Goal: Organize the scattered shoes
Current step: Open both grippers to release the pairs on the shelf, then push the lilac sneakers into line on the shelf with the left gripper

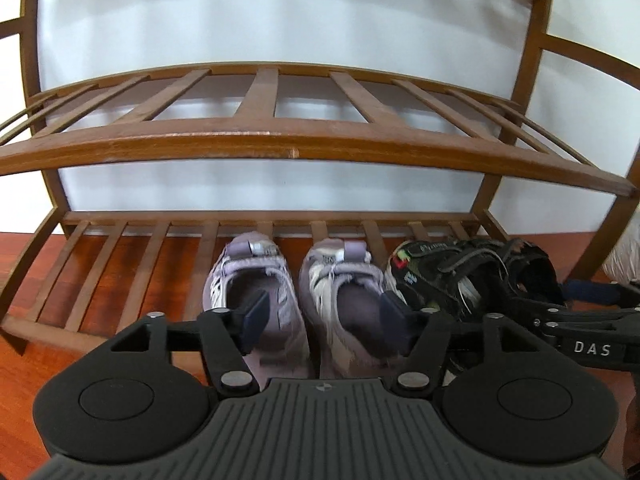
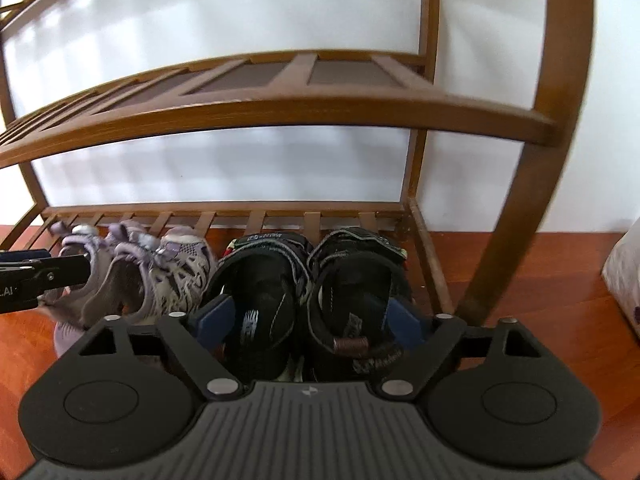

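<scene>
L claw (image 1: 324, 316) wide around purple sneakers (image 1: 294, 288), R claw (image 2: 308, 320) wide around black sandals (image 2: 308, 280); I see wood rack (image 1: 296, 152), red floor (image 1: 24, 256), white wall.

Two purple sneakers (image 1: 256, 280) (image 1: 344, 280) — two black sandals (image 2: 260, 292) (image 2: 356, 288) — one rack (image 1: 280, 148).

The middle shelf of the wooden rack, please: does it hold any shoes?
No, the middle shelf is bare; the purple shoes sit on the bottom shelf.

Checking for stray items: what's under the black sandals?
The sandals rest on the rack's bottom slats, red floor below. Directly beneath them is covered.
</scene>
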Action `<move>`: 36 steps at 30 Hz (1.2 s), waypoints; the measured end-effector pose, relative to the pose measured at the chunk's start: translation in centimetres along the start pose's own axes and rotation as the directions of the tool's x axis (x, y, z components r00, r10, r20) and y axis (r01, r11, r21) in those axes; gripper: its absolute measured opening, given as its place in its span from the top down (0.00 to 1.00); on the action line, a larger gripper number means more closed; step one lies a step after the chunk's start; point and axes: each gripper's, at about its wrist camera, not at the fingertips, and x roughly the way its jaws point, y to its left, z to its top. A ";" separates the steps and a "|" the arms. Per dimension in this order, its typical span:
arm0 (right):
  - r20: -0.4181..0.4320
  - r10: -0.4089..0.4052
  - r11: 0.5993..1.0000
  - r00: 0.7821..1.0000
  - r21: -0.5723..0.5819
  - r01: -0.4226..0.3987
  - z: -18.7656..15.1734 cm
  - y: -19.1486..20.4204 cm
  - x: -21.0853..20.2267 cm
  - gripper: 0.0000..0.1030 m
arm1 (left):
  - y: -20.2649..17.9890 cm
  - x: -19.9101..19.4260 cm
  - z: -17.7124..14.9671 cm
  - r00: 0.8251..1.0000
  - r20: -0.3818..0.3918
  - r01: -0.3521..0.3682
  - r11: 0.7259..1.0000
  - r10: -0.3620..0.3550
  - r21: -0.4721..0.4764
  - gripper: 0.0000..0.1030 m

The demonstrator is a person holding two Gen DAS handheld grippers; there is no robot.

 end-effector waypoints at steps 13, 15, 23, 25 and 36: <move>-0.060 -0.010 1.000 0.998 0.009 0.011 -3.9 0.0 -0.8 0.01 | -0.6 0.2 -4.1 0.994 -0.096 -0.048 0.997 0.054 0.058 0.17; -0.068 -0.013 1.000 0.998 0.006 0.014 -4.3 0.2 -0.5 0.01 | -0.6 0.6 -4.5 0.994 -0.095 -0.049 0.996 0.056 0.071 0.17; -0.095 -0.010 0.998 0.995 0.061 0.016 -5.8 0.8 0.8 0.01 | 0.0 1.9 -6.0 0.990 -0.124 -0.058 0.995 0.068 0.082 0.33; -0.090 -0.008 0.998 0.996 0.064 0.014 -6.1 1.2 0.9 0.02 | 0.3 2.2 -6.2 0.990 -0.127 -0.055 0.996 0.063 0.068 0.35; -0.067 -0.023 0.999 0.998 0.020 0.025 -6.0 2.5 1.7 0.13 | 0.5 2.7 -6.2 0.991 -0.112 -0.065 0.997 0.070 0.048 0.53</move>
